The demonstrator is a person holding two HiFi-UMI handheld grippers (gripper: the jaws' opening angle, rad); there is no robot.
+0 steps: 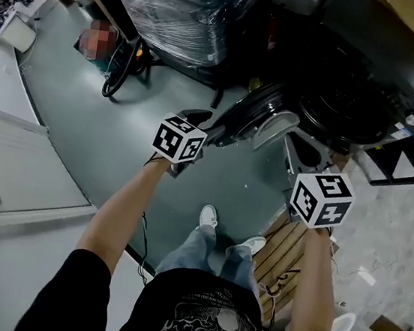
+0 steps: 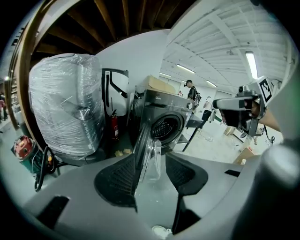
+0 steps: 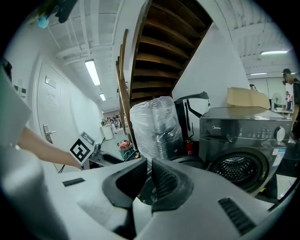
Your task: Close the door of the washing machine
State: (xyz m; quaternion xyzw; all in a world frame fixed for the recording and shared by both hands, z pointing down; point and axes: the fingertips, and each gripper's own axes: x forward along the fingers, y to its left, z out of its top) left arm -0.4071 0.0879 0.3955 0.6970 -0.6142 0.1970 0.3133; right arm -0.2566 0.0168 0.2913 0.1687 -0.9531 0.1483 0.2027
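Bundle: a plastic-wrapped bundle point(image 2: 65, 112) stands beyond and well left of the left jaws, under the stairs point(image 2: 117, 18).
Extinguisher: a red extinguisher point(image 2: 115, 126) stands upright, up and left of the left jaws' gap, between the bundle and the washer point(image 2: 161, 101).
Left gripper: the left gripper point(image 2: 150, 176) is released, its jaws standing well apart and pressing on nothing.
Door: the door point(image 2: 143, 147) hangs swung open, edge-on straight ahead of the left jaws, its clear bowl showing in the gap between them (whether it touches the left jaw I cannot tell). In the head view it sits just right of the left jaws and up-left of the right ones, between the two grippers.
Washer: dark grey, front-loading, just beyond the door; ahead and a little right of the left jaws, ahead and right of the right jaws.
Drum: the drum point(image 2: 168, 127) mouth stands uncovered, up and right of the left jaws' gap.
Box: a cardboard box point(image 2: 159, 84) lies on top of the washer, high above the left jaws.
Bystander: a person point(image 2: 190, 89) stands far behind the washer, up-right of the left jaws.
Right gripper: the right gripper point(image 3: 147, 176) holds nothing; its jaws are drawn close with a narrow slit left between them, and the bundle shows through that slit, well beyond.
Arms: two bare arms point(image 1: 122, 210) reach forward, one behind each gripper.
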